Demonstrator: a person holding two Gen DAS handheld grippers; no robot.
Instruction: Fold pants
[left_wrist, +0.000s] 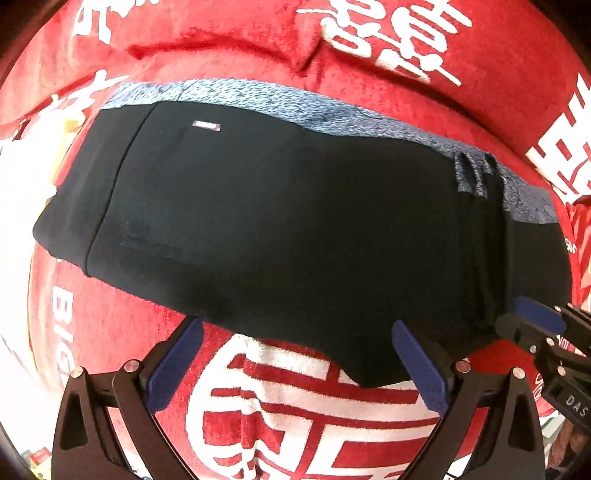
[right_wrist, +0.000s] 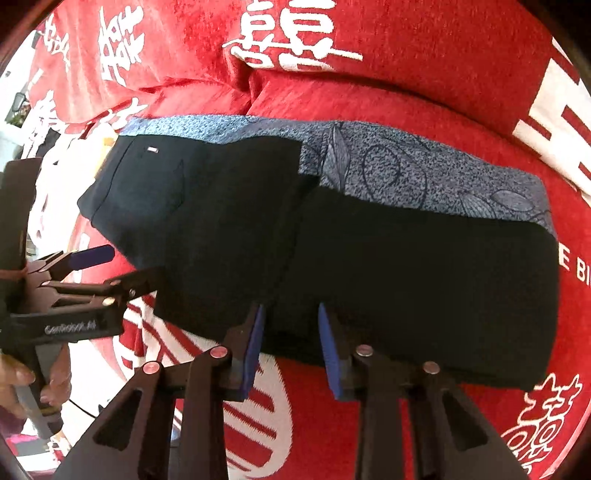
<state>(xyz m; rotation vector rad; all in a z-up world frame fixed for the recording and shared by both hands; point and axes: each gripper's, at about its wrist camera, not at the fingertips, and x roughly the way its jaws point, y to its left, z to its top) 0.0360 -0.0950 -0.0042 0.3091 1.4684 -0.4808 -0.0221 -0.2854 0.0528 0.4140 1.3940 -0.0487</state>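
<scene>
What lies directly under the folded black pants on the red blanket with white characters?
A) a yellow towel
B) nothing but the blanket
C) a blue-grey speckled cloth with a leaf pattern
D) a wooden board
C: a blue-grey speckled cloth with a leaf pattern sticks out along the far edge of the folded black pants, between them and the red blanket.

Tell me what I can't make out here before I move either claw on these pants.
- Pants, both wrist views: the black cloth shows almost no seams, so the fold layers are unreadable.
- Patterned fabric: the pants cover most of it; only the far strip shows.
- Right claw, right wrist view: fingers stand apart at the near hem; contact is unclear.
- Person's hand: cut by the left edge.
</scene>
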